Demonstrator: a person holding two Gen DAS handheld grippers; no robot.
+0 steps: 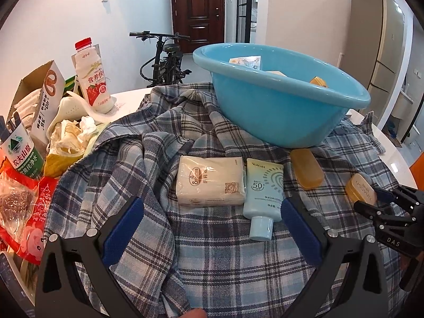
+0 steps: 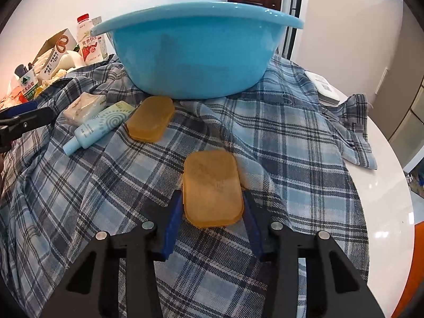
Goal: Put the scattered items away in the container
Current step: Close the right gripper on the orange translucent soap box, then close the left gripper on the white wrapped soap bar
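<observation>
2 soap bars, 1 basin, 1 tube

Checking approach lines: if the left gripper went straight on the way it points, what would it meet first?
Probably the tissue pack and the sunscreen tube beside it, both on the plaid cloth ahead of the open left gripper. Depth is unclear; the cloth might come first.

Sunscreen tube: "50+"; water bottle: "农夫山泉"; hand-held gripper: "DAS".

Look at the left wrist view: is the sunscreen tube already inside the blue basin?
No, the sunscreen tube lies on the plaid cloth beside the tissue pack, in front of the blue basin.
</observation>
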